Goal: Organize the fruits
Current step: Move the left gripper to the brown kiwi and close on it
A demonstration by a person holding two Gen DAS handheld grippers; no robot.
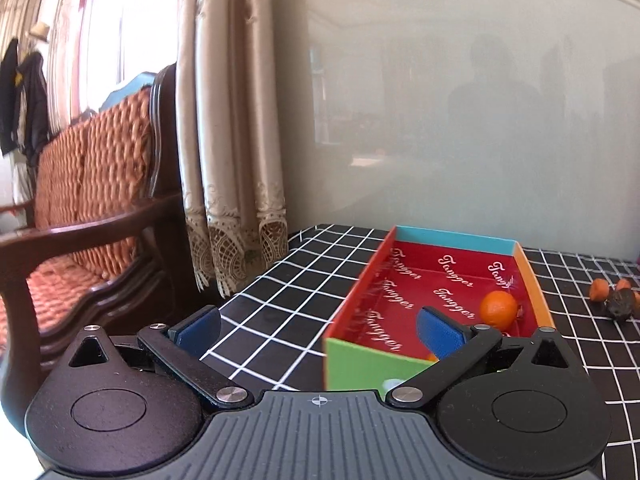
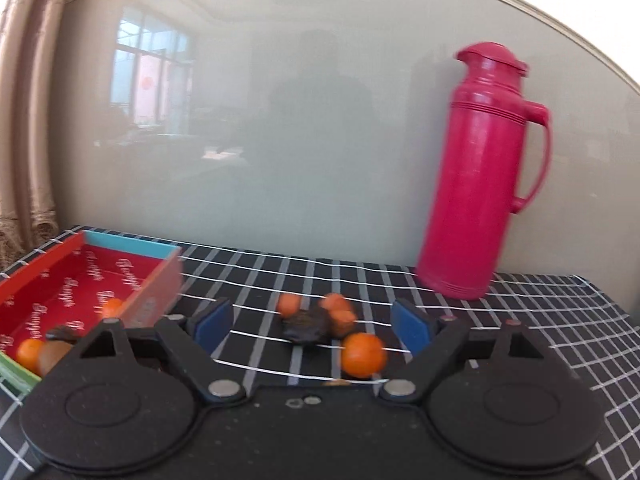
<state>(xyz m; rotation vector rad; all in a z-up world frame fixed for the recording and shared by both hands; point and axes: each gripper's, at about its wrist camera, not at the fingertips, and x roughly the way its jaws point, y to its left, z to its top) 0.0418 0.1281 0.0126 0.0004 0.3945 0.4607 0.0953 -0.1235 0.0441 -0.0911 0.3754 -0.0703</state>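
I'm looking at a table covered by a black tablecloth (image 2: 520, 320) with a white grid. On its left part sits a shallow cardboard box (image 1: 452, 240) with a red printed floor, a blue far wall, an orange right wall and a green near wall. To the box's right, directly on the cloth, lies a loose cluster of small orange fruits (image 2: 364, 354) around a dark, wrinkled piece (image 2: 306, 328). At the back right, against the wall, a pink thermos jug (image 2: 480, 176) stands upright.
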